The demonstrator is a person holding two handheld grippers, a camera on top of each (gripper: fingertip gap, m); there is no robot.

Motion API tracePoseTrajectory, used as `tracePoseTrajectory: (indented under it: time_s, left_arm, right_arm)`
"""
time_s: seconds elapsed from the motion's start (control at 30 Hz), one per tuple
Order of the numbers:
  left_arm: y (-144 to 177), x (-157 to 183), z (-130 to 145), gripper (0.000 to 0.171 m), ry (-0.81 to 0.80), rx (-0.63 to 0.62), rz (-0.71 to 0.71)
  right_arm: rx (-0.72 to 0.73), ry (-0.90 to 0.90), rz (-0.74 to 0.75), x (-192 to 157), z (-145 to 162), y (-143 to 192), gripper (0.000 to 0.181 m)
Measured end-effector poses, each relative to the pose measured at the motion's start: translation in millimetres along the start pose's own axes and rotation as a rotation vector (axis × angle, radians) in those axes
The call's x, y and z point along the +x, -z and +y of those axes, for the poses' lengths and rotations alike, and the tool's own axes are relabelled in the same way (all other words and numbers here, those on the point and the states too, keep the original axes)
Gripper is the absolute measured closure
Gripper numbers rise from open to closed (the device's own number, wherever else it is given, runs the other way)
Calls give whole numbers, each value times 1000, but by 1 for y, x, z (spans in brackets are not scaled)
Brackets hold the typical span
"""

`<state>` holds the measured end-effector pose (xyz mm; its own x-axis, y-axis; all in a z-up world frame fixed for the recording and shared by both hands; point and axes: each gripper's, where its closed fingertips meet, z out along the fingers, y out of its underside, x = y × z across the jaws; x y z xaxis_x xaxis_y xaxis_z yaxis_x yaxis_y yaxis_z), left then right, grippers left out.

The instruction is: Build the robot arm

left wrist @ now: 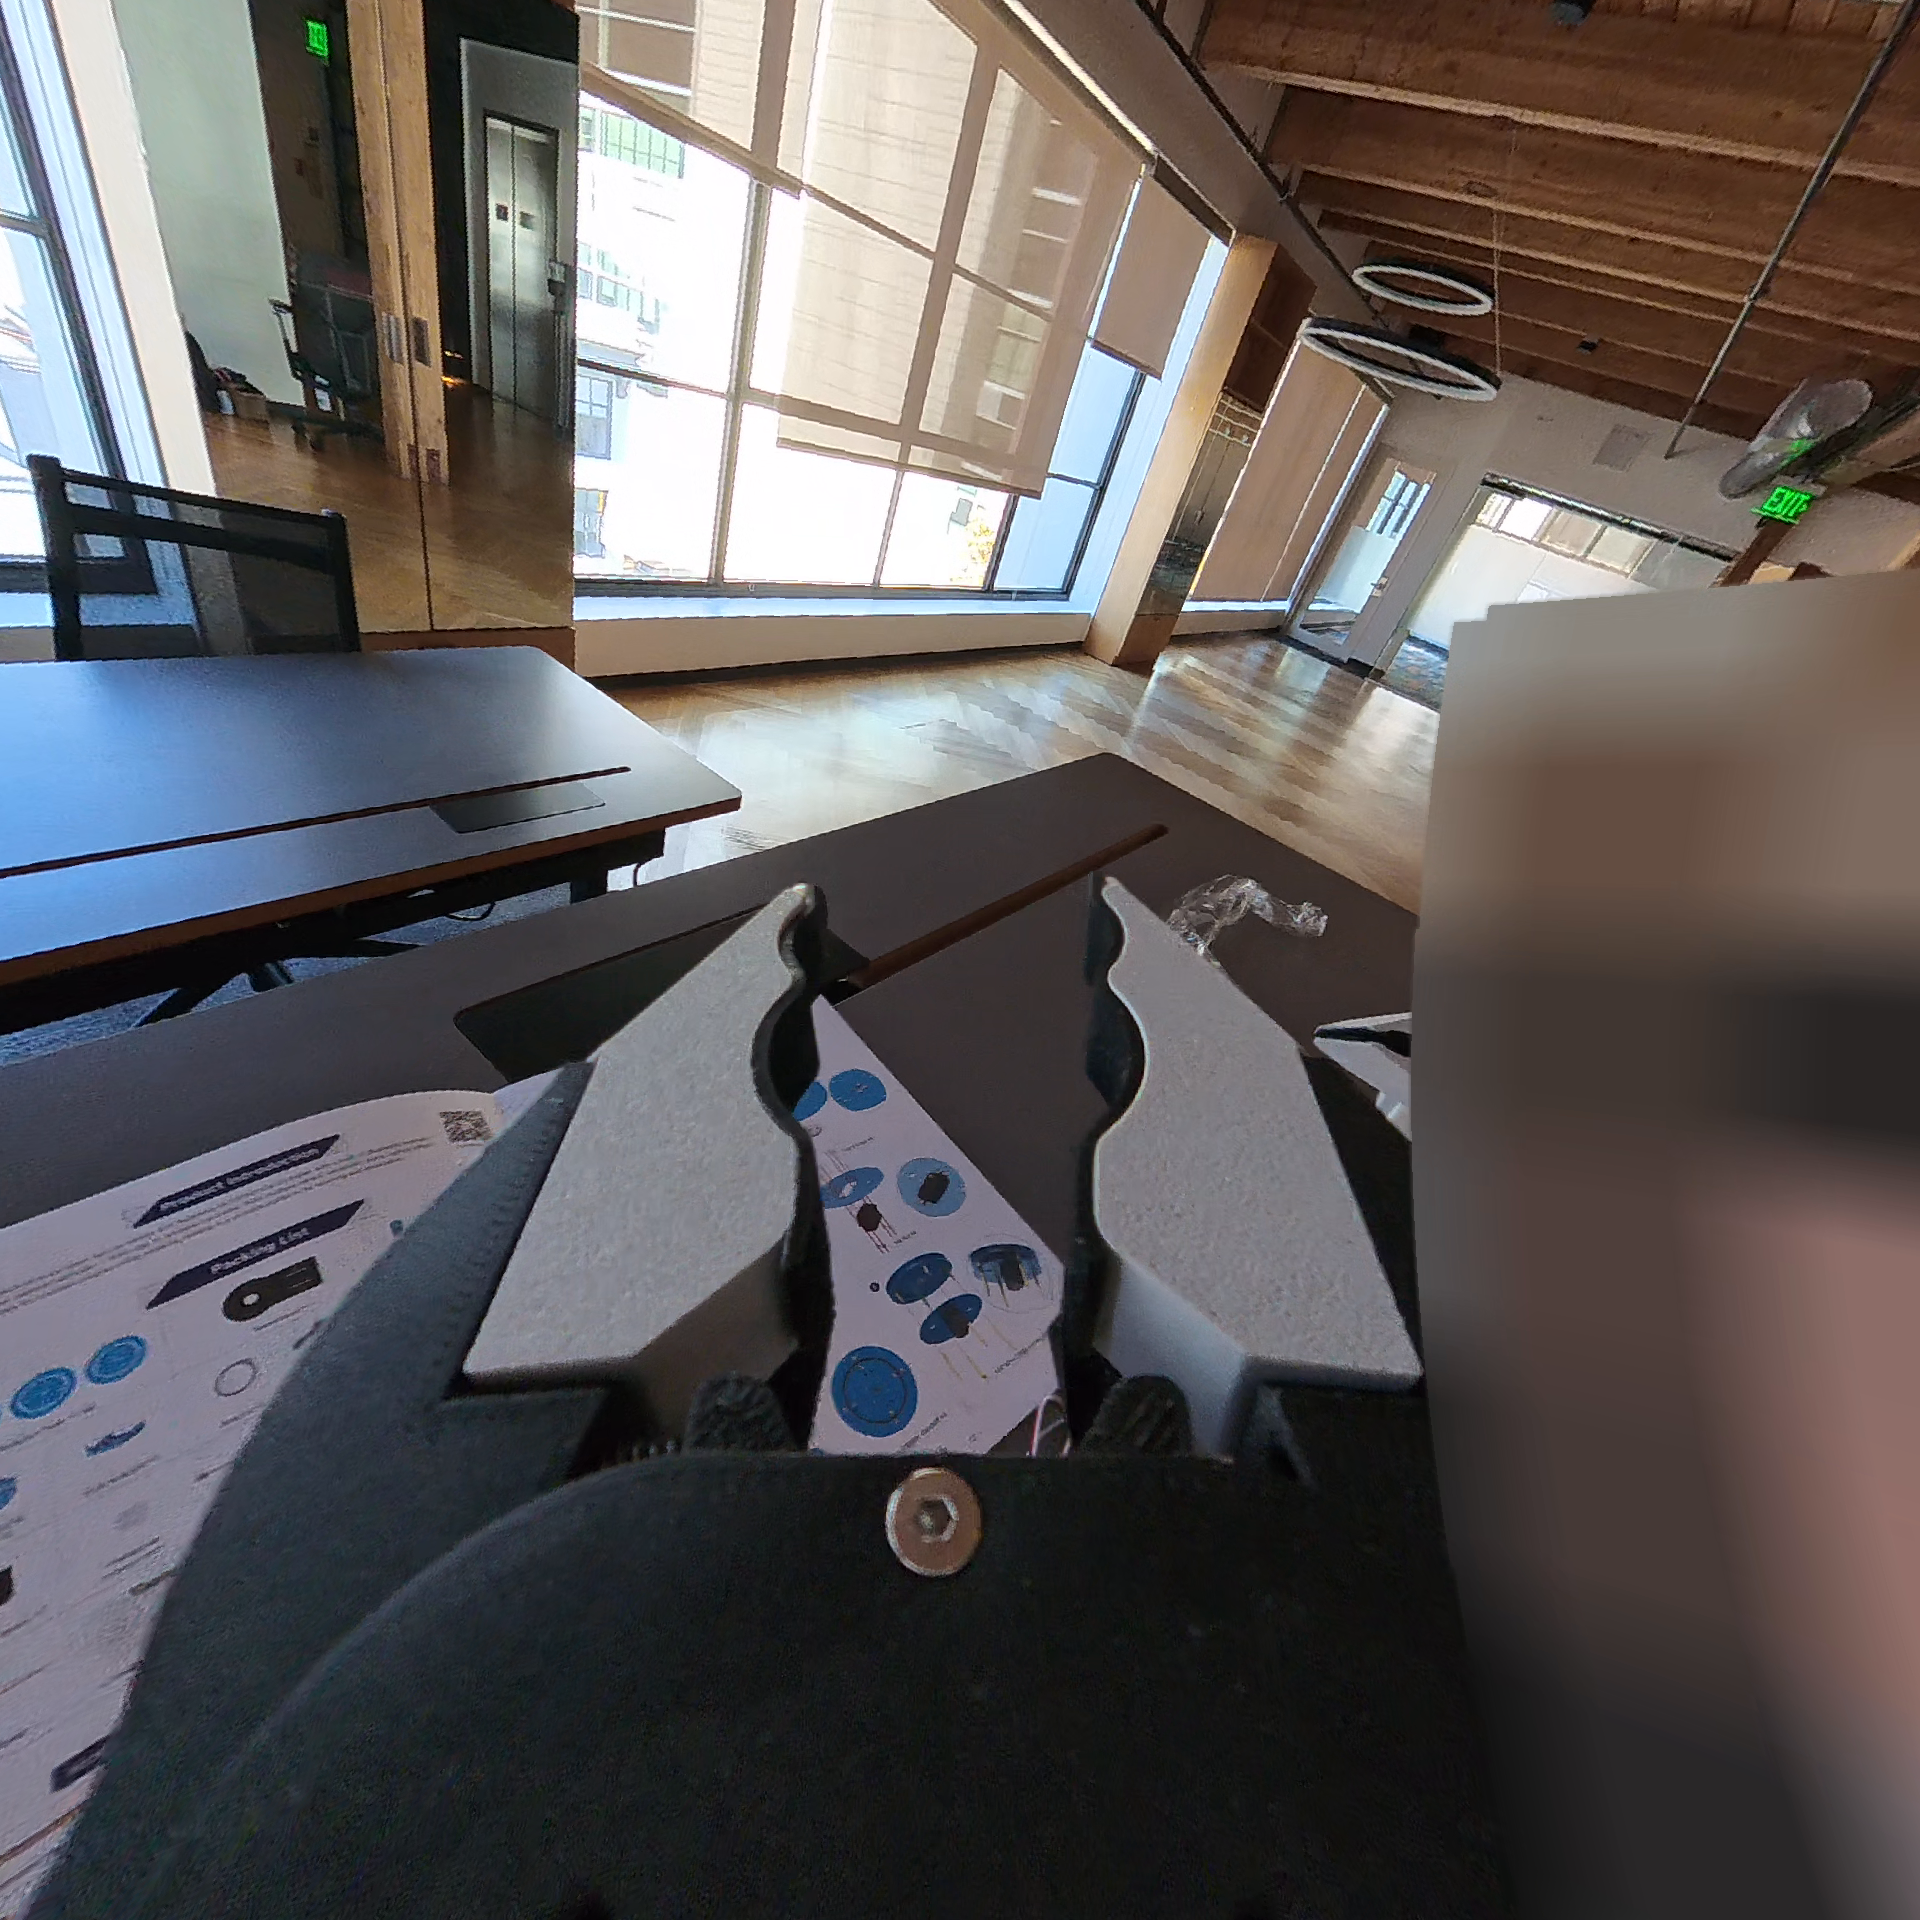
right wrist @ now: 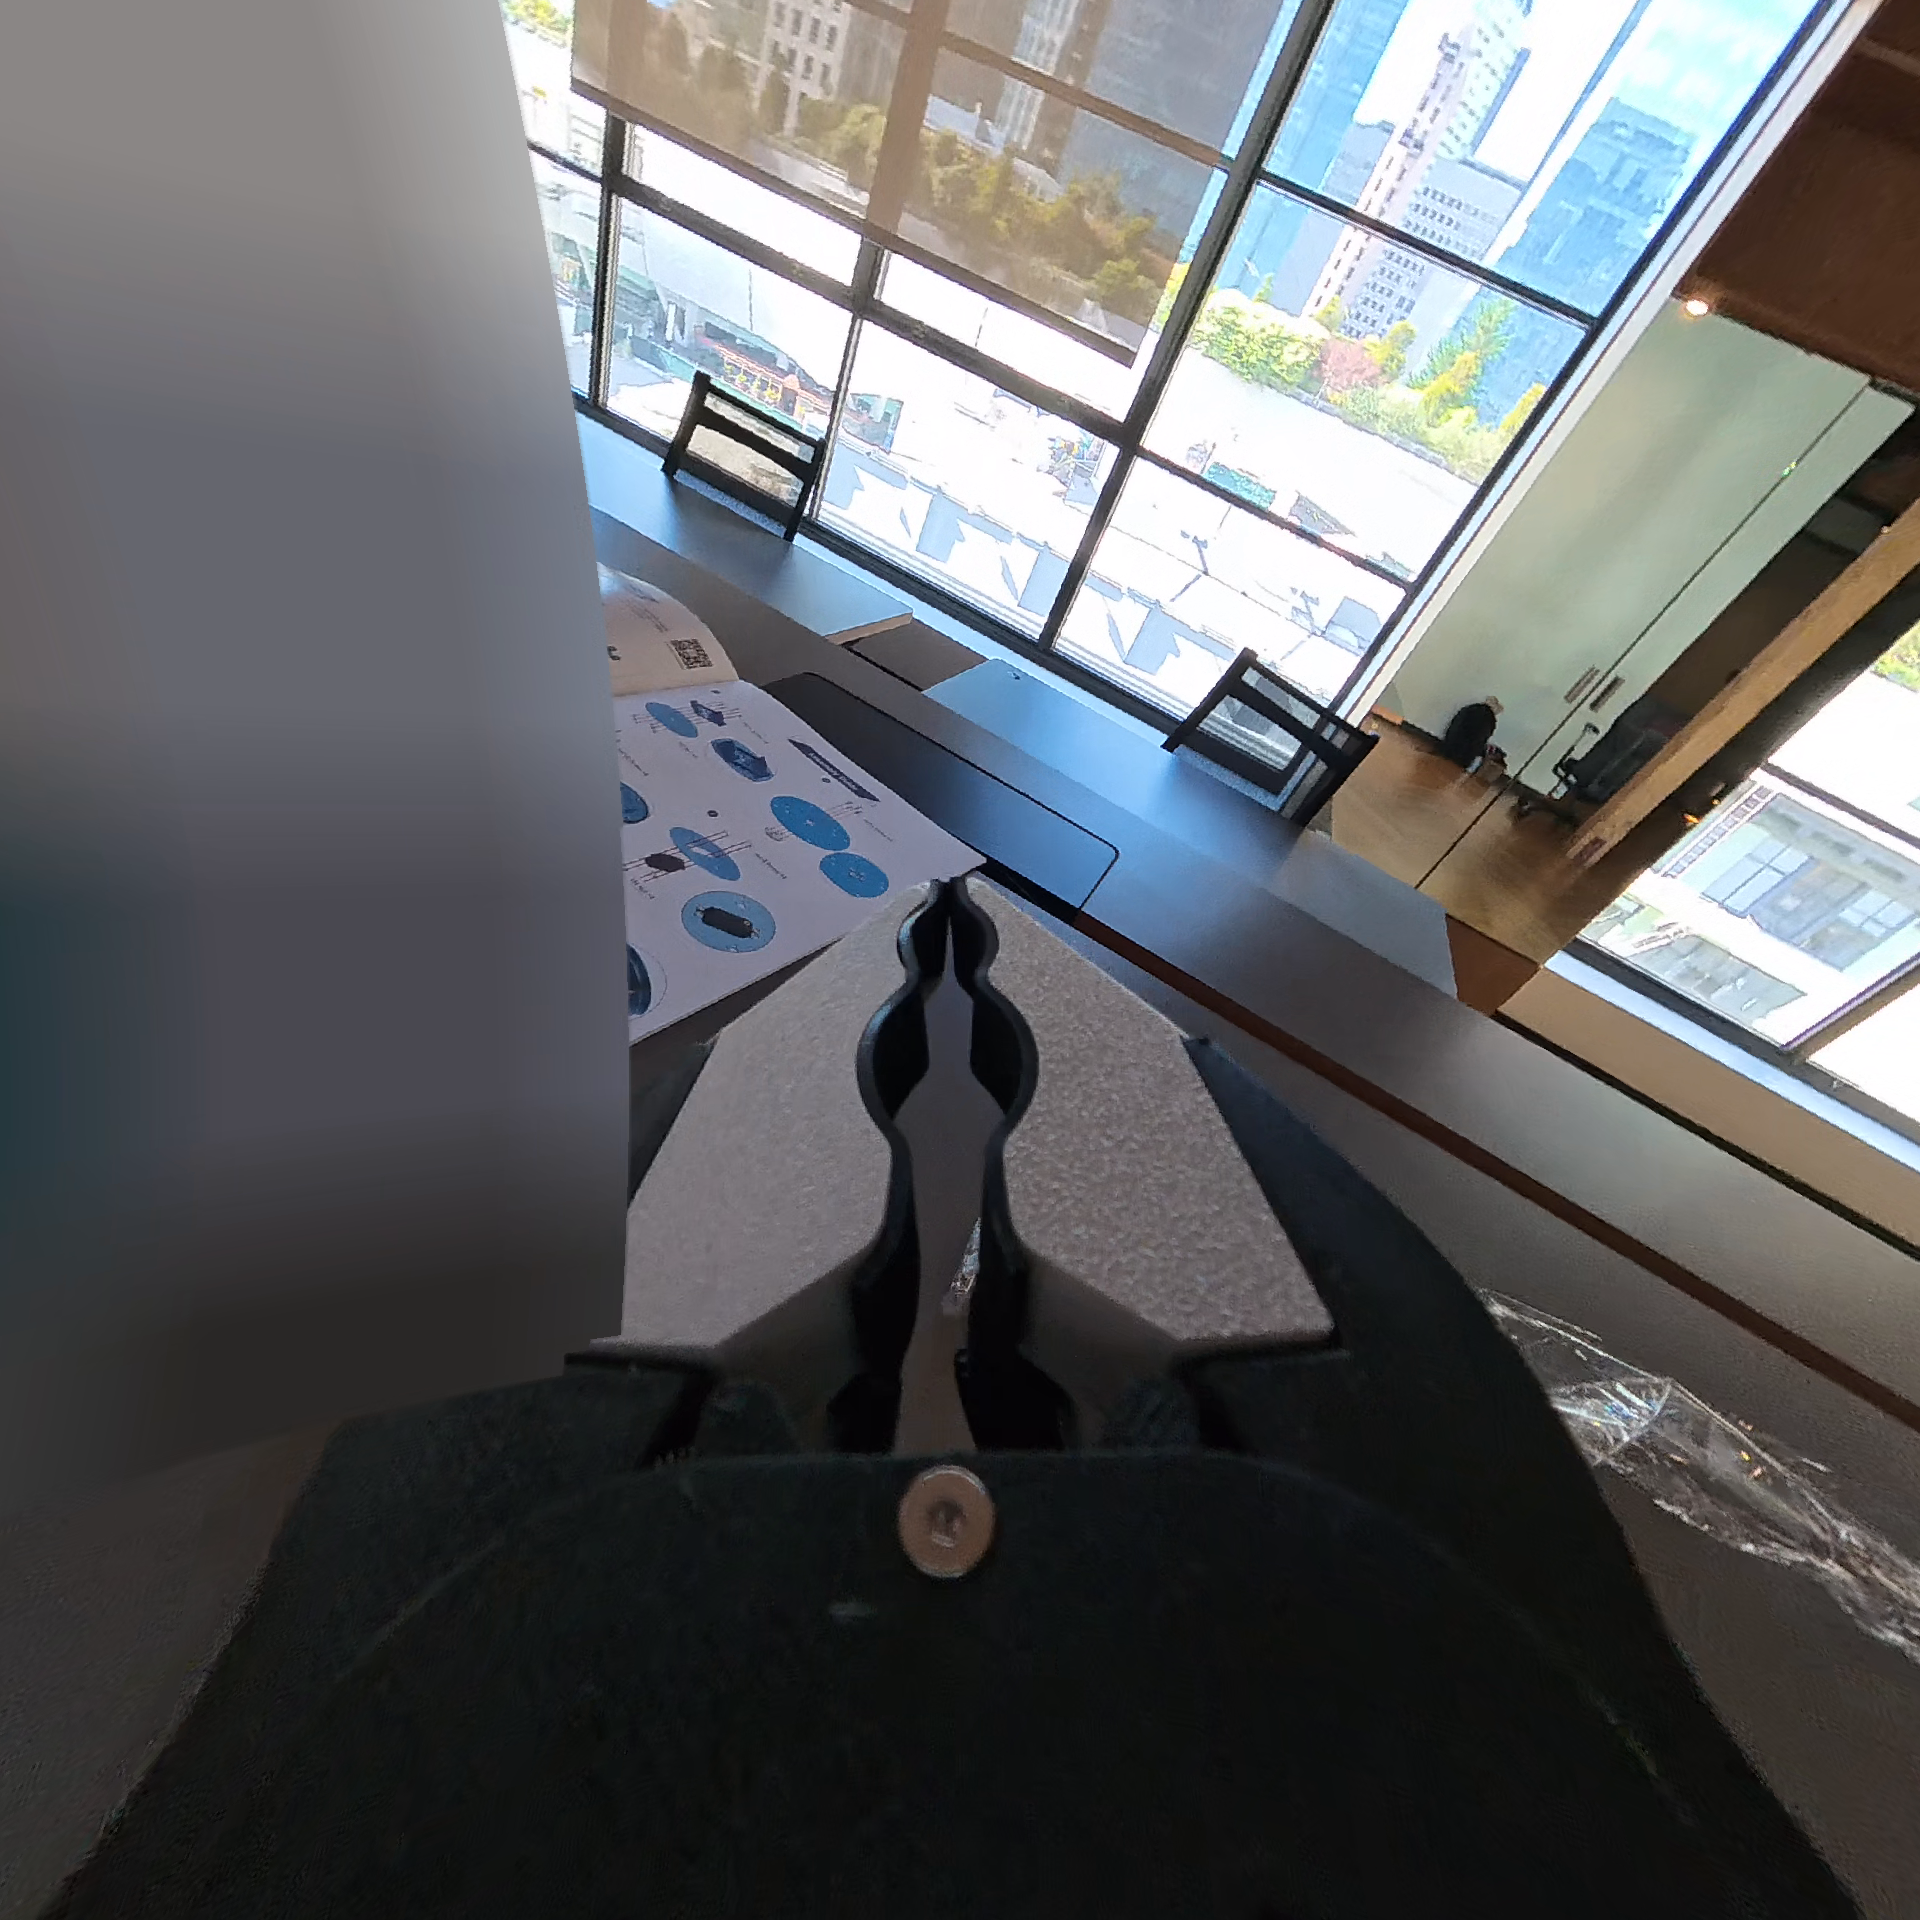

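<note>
Left gripper gapes above leaflet; right gripper pinched together.

Each gripper, the left gripper and the right gripper, has a matte black, rounded body with one silver hex-socket screw at its centre. Its two fingers are pale grey, grainy-textured wedges. Wavy black pads line their inner faces.
</note>
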<state>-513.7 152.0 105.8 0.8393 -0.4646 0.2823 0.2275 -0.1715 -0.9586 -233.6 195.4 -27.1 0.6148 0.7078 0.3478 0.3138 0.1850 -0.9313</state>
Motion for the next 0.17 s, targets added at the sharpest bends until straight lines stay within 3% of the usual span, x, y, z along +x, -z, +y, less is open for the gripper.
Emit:
tracePoseTrajectory:
  time_s: [0.03, 0.17]
  left_arm:
    - [0, 1, 0, 122, 5, 3, 9]
    - [0, 1, -1, 123, 12, 9, 13]
  right_arm:
    - [2, -6, 10, 2, -1, 1, 181]
    - [0, 2, 52, 9, -2, 4, 180]
